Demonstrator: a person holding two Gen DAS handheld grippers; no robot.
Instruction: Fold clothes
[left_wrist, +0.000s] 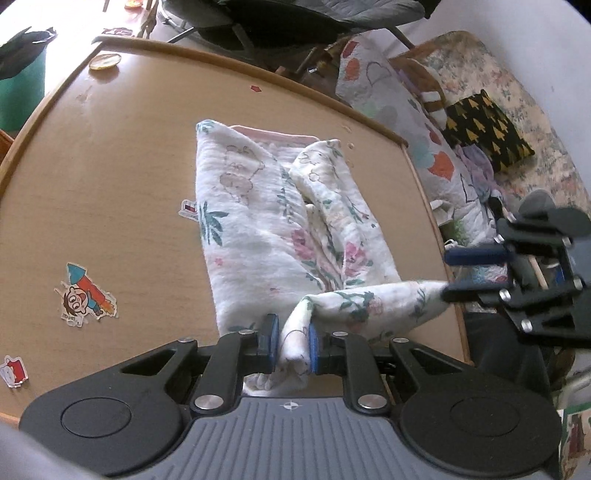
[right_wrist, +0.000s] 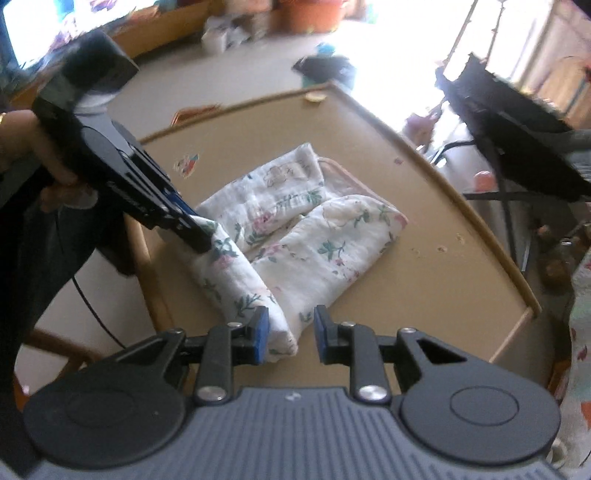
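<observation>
The left gripper (left_wrist: 291, 341) is clamped on a bunched corner of the floral cloth (left_wrist: 266, 225), which lies half folded on the wooden table (left_wrist: 110, 184). The right gripper (right_wrist: 288, 334) stands apart, the cloth's edge brushing one pad. Cartoon stickers (left_wrist: 86, 295) dot the tabletop; a patterned quilt (left_wrist: 417, 147) lies beyond its edge.

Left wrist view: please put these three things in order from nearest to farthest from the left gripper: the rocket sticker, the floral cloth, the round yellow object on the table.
1. floral cloth: pinched between the pads of the left gripper.
2. rocket sticker: on the table, to the left.
3. round yellow object: at the far left corner.
</observation>
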